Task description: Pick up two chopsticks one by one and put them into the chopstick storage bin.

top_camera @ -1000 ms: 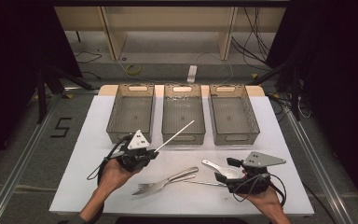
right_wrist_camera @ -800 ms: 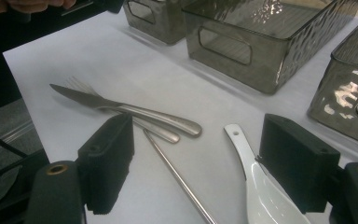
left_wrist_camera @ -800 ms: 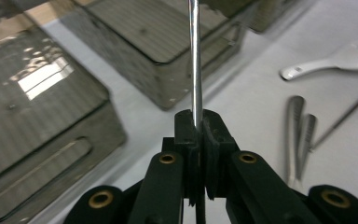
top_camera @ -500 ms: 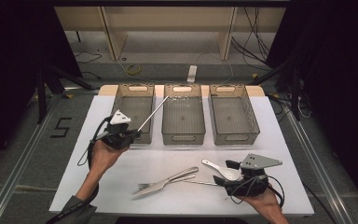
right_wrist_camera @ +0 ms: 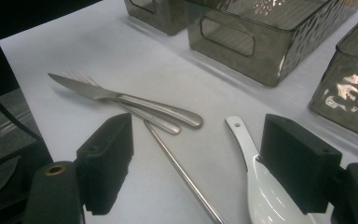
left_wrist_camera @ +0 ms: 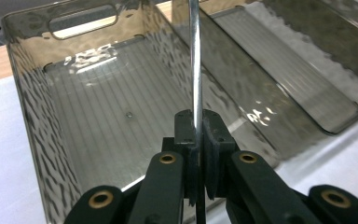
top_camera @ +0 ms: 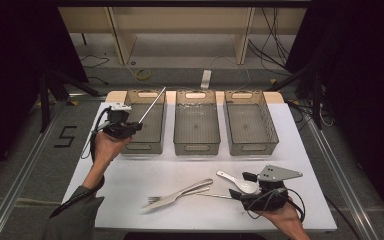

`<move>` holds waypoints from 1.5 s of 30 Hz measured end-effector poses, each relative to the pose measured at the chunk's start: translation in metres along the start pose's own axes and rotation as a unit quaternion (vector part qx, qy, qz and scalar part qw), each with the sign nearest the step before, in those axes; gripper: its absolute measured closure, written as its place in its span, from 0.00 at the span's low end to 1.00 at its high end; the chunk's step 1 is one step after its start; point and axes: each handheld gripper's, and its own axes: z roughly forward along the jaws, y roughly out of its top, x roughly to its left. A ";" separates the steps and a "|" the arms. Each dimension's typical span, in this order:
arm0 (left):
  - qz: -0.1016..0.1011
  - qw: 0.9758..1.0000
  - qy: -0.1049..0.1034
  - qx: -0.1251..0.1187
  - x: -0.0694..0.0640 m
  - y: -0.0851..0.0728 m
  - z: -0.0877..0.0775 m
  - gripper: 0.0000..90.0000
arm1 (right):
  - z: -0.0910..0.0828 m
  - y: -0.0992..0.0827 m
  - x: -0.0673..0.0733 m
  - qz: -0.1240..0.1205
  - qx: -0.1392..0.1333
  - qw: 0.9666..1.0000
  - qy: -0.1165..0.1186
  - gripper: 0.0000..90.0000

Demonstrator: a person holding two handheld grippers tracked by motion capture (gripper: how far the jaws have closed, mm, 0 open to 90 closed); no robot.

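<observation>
My left gripper [top_camera: 136, 125] is shut on a thin metal chopstick [top_camera: 152, 106], held over the left grey bin [top_camera: 139, 147]. In the left gripper view the jaws [left_wrist_camera: 198, 128] pinch the chopstick [left_wrist_camera: 196, 70], which points up over the empty bin's floor [left_wrist_camera: 112, 130]. My right gripper [top_camera: 241, 187] rests open near the table's front right. In the right gripper view it [right_wrist_camera: 200, 158] straddles a second chopstick [right_wrist_camera: 177, 168] that lies on the table. A white spoon [right_wrist_camera: 261, 182] lies beside its right finger. A knife [right_wrist_camera: 121, 98] lies across a fork [right_wrist_camera: 81, 74] farther off.
Three empty grey bins stand in a row at the back: left, middle [top_camera: 196, 147] and right [top_camera: 252, 146]. Knife [top_camera: 190, 189], fork [top_camera: 155, 200] and spoon [top_camera: 237, 181] lie on the white table cover [top_camera: 130, 175] at front centre.
My left hand has carried the chopstick from the front of the table back and left to above the left bin. The right gripper has stayed put.
</observation>
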 end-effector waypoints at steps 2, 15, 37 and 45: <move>-0.003 1.000 0.006 0.006 0.004 0.003 0.003 0.95 | -0.001 0.000 -0.001 0.001 -0.006 1.000 0.001 0.29; -0.028 0.998 0.042 0.038 0.032 0.008 0.026 0.95 | 0.000 0.000 0.000 -0.002 -0.001 1.000 0.003 0.29; -0.074 0.996 0.018 0.042 0.030 0.003 0.031 0.51 | -0.001 0.002 0.000 -0.008 0.006 1.000 0.003 0.29; -0.079 0.995 -0.062 0.001 0.000 -0.005 0.003 0.31 | 0.000 0.003 0.000 -0.028 0.034 0.999 -0.009 0.30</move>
